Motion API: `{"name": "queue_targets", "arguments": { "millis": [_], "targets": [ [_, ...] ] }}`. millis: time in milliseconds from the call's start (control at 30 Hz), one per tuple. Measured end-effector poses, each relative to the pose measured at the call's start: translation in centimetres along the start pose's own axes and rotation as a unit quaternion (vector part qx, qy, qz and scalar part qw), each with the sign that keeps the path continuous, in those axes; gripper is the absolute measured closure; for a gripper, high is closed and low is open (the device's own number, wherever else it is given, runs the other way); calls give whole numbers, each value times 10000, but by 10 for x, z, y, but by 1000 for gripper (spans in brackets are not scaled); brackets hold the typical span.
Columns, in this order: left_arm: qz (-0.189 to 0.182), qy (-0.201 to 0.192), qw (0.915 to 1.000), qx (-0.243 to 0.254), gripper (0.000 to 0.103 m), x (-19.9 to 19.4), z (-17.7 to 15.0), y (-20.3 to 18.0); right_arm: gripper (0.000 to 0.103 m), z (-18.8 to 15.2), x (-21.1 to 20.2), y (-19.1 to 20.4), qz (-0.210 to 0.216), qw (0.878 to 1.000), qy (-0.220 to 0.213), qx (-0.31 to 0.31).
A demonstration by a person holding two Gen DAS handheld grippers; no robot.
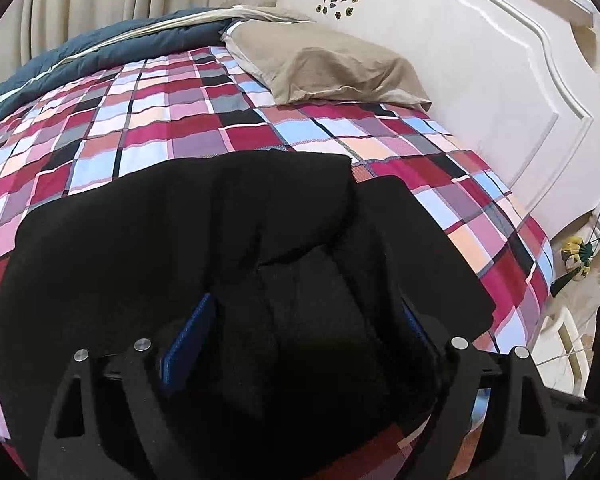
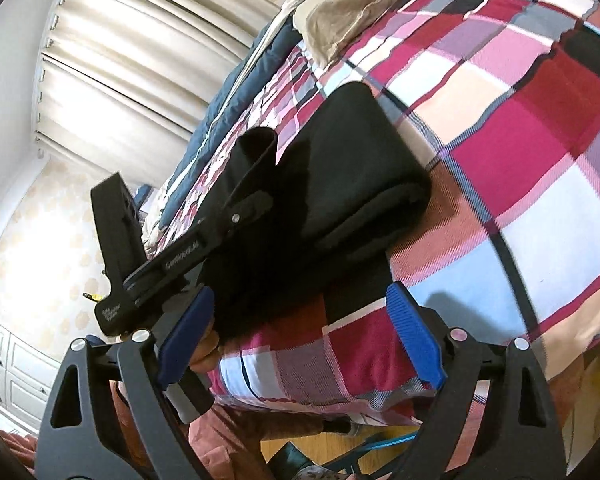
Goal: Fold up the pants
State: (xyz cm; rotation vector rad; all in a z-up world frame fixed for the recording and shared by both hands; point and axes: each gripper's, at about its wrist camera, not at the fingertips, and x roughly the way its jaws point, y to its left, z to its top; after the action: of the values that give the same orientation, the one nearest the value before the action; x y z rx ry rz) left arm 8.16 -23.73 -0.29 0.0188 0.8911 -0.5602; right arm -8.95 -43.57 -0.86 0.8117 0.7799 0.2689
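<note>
One pair of black pants [image 1: 188, 232] lies on your plaid bedspread [image 1: 148, 120], already doubled over into a thick bundle; in the right wrist view its rounded fold edge [image 2: 380, 208] faces the near side of the bed. Two grippers are in play. Your left gripper [image 1: 300, 332] sits right over the pants with its blue pads [image 1: 188, 332] spread wide, dark fabric bulging between them but not pinched, so its jaws are released. Your right gripper [image 2: 300, 332] hangs off the bed's edge just beside the bundle, jaws likewise spread apart and holding nothing, blue fingers [image 2: 416, 340] over bare bedspread. From the right wrist view, the left gripper's black body [image 2: 172, 256] crosses in front of the pants and hides part of them.

Around: one tan pillow [image 1: 332, 68] against the white headboard [image 1: 480, 80], one dark blue quilt [image 1: 80, 60] along the far side, pleated curtains [image 2: 132, 72] behind, white drawers [image 2: 12, 372] low at the left of the right wrist view.
</note>
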Motion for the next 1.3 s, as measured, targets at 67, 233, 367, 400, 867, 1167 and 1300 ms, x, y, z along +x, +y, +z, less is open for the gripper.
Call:
{"name": "queue_targets", "arguments": {
  "millis": [67, 233, 367, 400, 867, 1167, 1300],
  "targets": [
    [-1, -15, 10000, 6, 17, -3, -1, -1, 15, 2, -4, 0, -33, 10000, -48, 2],
    [76, -165, 9997, 190, 17, -18, -5, -10, 15, 11, -7, 3, -80, 9999, -126, -40],
    [215, -302, 9985, 400, 17, -33, -10, -12, 15, 20, -4, 14, -46, 9998, -131, -119],
    [254, -331, 9982, 434, 17, -37, -11, -11, 15, 22, -2, 17, -31, 9998, -124, -140],
    [161, -1101, 9937, 156, 17, -118, -30, 43, 15, 63, 57, 48, 49, 9985, 425, -329],
    [354, -987, 9908, -858, 17, -118, -57, 119, 16, 84, 117, 39, 263, 9901, 1340, -329],
    [533, -862, 9859, -1334, 17, -117, -73, 155, 36, 79, 143, 47, 366, 9827, 1755, -469]
  ]
}}
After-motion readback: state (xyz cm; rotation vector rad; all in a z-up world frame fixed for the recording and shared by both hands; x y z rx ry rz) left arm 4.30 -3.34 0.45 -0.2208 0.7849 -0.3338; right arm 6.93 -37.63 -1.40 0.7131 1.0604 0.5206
